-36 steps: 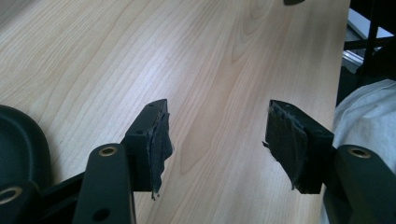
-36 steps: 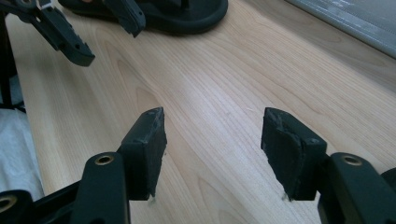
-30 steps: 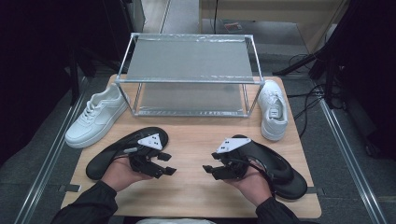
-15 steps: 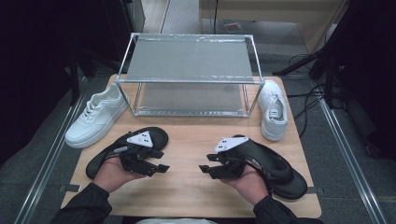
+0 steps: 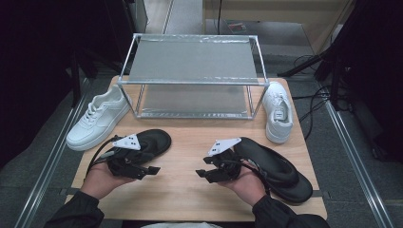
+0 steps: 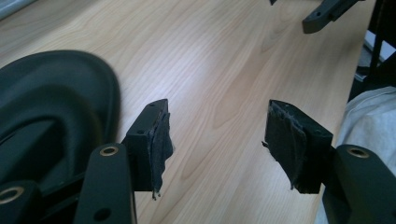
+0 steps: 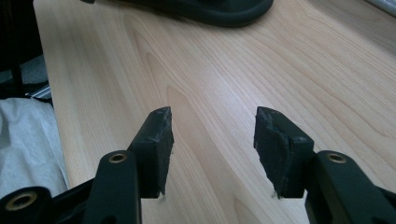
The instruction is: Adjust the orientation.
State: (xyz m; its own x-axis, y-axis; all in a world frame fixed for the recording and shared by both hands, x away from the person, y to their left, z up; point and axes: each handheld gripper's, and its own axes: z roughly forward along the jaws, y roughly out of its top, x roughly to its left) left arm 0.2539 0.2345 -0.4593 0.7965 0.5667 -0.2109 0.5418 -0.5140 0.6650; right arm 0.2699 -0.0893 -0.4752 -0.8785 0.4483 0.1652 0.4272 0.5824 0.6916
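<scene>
Two black slippers lie on the wooden table (image 5: 185, 199): one at the left (image 5: 154, 140), one at the right (image 5: 280, 171). My left gripper (image 5: 152, 168) is held low over the table just in front of the left slipper (image 6: 51, 98), pointing right, and is open with only bare wood between its pads (image 6: 161, 135). My right gripper (image 5: 202, 167) faces it from beside the right slipper, also open. Its jaws have just been opening a little, with nothing between them (image 7: 212, 114). The left slipper's toe (image 7: 210, 9) lies far ahead of it.
A metal-framed two-level rack (image 5: 190, 61) stands at the back of the table. A white sneaker (image 5: 97, 121) lies to its left and another (image 5: 278, 111) to its right. Bare wood lies between the two grippers. Floor and cables surround the table.
My left gripper has shifted a little to the left, along the left slipper. The right hand has stayed nearly still. Shoes and rack have not moved.
</scene>
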